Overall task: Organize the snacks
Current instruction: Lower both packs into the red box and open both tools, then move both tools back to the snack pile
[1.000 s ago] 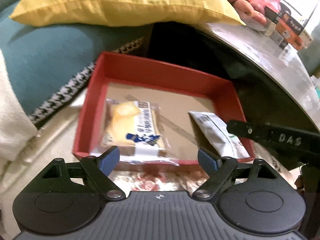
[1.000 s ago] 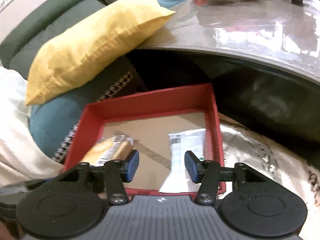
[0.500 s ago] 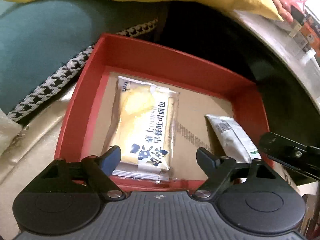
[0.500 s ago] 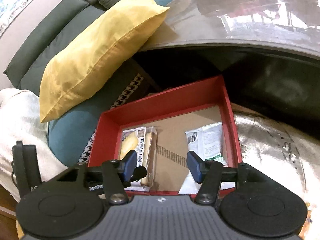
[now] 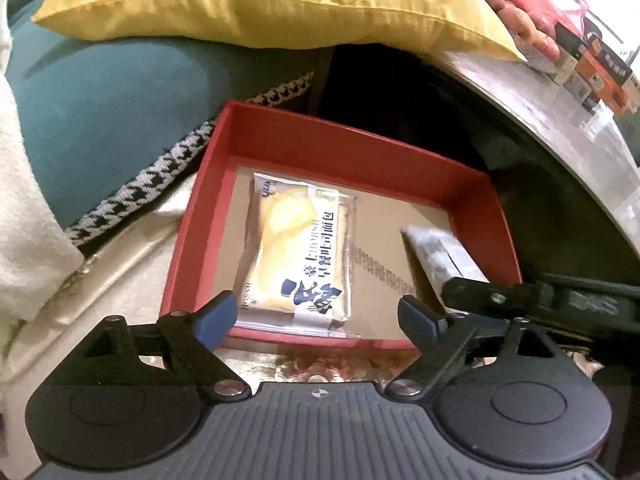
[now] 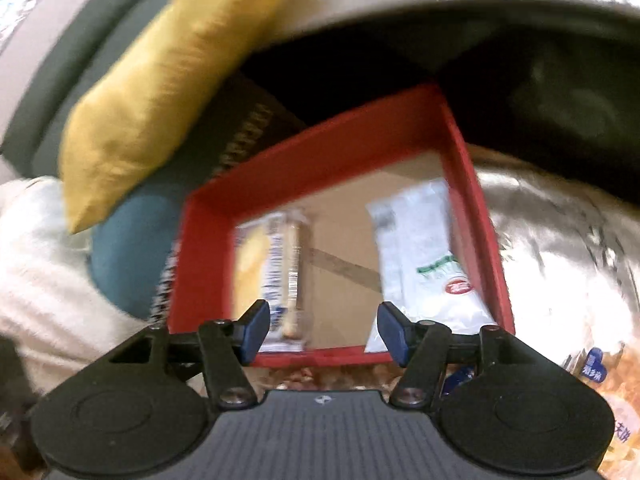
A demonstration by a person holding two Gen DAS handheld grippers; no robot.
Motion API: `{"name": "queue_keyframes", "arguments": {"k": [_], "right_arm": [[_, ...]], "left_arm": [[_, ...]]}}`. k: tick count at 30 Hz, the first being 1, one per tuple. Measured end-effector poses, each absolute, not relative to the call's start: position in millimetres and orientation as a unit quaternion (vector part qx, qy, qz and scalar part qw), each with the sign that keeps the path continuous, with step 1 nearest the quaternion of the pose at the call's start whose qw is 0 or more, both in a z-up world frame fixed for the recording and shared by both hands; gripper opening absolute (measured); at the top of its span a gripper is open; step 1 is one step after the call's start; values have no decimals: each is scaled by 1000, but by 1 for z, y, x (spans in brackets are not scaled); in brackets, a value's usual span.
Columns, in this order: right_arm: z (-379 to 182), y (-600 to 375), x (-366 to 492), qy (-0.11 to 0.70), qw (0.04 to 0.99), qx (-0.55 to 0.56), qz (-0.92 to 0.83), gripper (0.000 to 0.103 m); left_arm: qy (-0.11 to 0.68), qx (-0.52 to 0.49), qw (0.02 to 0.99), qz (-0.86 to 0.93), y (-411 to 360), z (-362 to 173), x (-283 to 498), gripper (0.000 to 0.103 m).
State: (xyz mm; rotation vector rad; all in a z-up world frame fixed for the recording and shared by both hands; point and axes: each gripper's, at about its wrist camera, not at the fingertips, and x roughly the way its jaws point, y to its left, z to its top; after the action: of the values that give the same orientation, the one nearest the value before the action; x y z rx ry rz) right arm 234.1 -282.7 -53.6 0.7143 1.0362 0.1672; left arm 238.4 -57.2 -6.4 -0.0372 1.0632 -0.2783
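A red box [image 5: 348,148] with a cardboard floor lies on a pale cloth; it also shows in the right wrist view [image 6: 320,152]. Inside lie a yellow bread packet [image 5: 298,252] at the left and a white snack packet [image 5: 444,252] at the right; both show in the right wrist view, the bread packet [image 6: 268,276] and the white packet [image 6: 424,256]. My left gripper [image 5: 316,316] is open and empty above the box's near edge. My right gripper [image 6: 320,330] is open and empty, also at the near edge; its arm shows in the left wrist view [image 5: 560,304].
A yellow cushion [image 5: 260,0] and a teal cushion [image 5: 104,104] lie behind the box. A round glass table [image 5: 580,128] with boxes and fruit stands at the right. More snack packets [image 6: 600,372] lie on the cloth at the lower right.
Both grippers have pulled back a little from the box and stay open. The right wrist view is blurred by motion and its jaws are wider apart than before.
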Motion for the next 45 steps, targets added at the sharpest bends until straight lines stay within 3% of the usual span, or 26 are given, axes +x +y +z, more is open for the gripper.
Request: {"name": "queue_keyframes", "arguments": {"k": [8,19,30,45], "right_arm": [[-32,-283,224,457,846,271,42,56],[-4,-258,143,453,859,230,63,61],[-22,-228,74,488,848,192,77,61],[-40,-225,53,517,835,172,78,61]], "left_arm": [[493,5,858,-142,-52,1,230,92],[472,9,869,-146,-28,19,179,96],[519,11,845,-133,-10,-12,120,97],[580,17,809,-92,-19,-62,121,97]]}}
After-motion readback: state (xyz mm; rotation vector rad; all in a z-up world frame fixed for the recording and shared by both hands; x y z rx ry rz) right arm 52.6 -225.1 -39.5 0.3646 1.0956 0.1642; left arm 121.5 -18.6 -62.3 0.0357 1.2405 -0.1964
